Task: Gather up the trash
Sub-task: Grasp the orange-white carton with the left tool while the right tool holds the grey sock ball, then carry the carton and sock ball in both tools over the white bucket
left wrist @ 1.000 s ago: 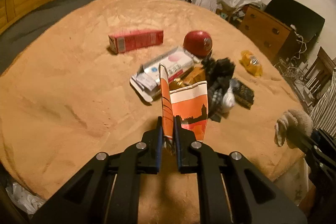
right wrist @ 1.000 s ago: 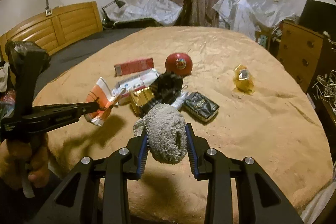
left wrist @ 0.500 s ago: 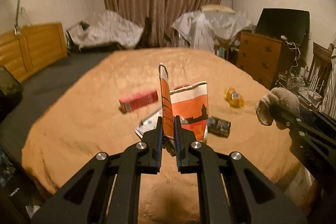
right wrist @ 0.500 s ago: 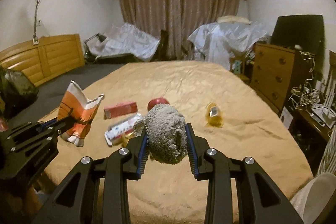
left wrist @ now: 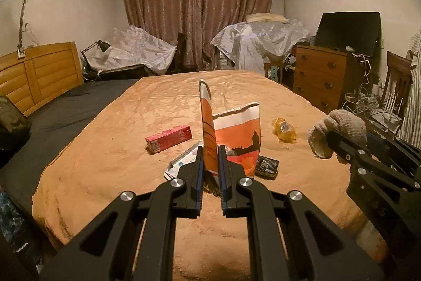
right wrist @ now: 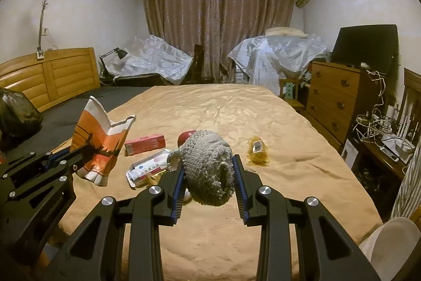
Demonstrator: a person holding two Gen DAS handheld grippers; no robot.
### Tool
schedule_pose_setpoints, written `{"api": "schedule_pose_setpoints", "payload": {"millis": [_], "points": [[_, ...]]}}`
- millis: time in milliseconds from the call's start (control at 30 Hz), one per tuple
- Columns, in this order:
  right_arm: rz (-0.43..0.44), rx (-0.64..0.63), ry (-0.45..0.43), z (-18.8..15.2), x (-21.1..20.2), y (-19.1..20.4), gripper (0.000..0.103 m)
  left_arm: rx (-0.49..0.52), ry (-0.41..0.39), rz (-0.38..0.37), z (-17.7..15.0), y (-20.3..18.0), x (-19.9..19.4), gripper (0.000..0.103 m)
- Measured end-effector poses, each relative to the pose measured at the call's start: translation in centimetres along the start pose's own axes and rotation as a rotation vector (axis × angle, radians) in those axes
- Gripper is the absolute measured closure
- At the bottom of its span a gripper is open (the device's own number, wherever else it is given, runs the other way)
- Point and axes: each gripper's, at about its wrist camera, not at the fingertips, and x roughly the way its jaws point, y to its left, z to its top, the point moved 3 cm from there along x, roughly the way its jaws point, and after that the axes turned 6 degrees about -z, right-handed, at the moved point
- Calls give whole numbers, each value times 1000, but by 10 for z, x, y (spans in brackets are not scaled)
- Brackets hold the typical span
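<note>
My left gripper [left wrist: 210,152] is shut on an orange and white paper bag [left wrist: 238,138], held up above the bed; the same paper bag [right wrist: 101,141] shows at the left of the right wrist view. My right gripper [right wrist: 208,162] is shut on a grey knitted sock [right wrist: 209,167], also seen as the sock [left wrist: 339,131] at the right of the left wrist view. On the tan blanket [left wrist: 126,157] lie a red box [left wrist: 168,138], a white packet [right wrist: 150,166], a red ball [right wrist: 185,138], a black wrapper [left wrist: 267,164] and a yellow wrapper [right wrist: 257,150].
A black trash bag [right wrist: 15,113] sits at the left edge by the wooden headboard [right wrist: 50,75]. A wooden dresser [right wrist: 334,96] and tangled cables [right wrist: 379,123] stand to the right of the bed. Plastic-covered furniture [right wrist: 273,57] lines the far wall under curtains.
Both grippers rose and tilted up with the paper bag and the sock, so the views swung from the bed surface to the whole room. Their grips have not changed.
</note>
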Motion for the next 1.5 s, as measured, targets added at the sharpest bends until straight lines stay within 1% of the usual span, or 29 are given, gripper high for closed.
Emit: {"api": "schedule_pose_setpoints", "payload": {"millis": [133, 267, 400, 533, 900, 1100, 1267, 1433, 1500], "points": [[-18, 4, -2, 3, -9, -8, 69, 10, -2, -25, 1, -10, 0, 94], [-56, 18, -2, 6, -20, -28, 69, 26, 2, -72, 3, -29, 2, 94], [-109, 26, -3, 8, -35, -56, 69, 49, 8, -128, 6, -54, 6, 94], [-162, 38, 7, 5, -51, -92, 69, 74, 11, -196, 10, -85, 6, 94], [-341, 91, 44, -17, -107, -220, 69, 174, 31, -395, 9, -193, 0, 94], [-421, 115, 99, -36, -131, -293, 68, 221, 59, -493, 1, -243, -3, 94], [-474, 151, 159, -60, -154, -352, 68, 260, 100, -574, -5, -285, -4, 94], [-479, 188, 231, -77, -157, -397, 68, 297, 182, -655, -17, -324, -1, 94], [-469, 189, 285, -86, -153, -415, 68, 314, 218, -680, -23, -336, 3, 94]]}}
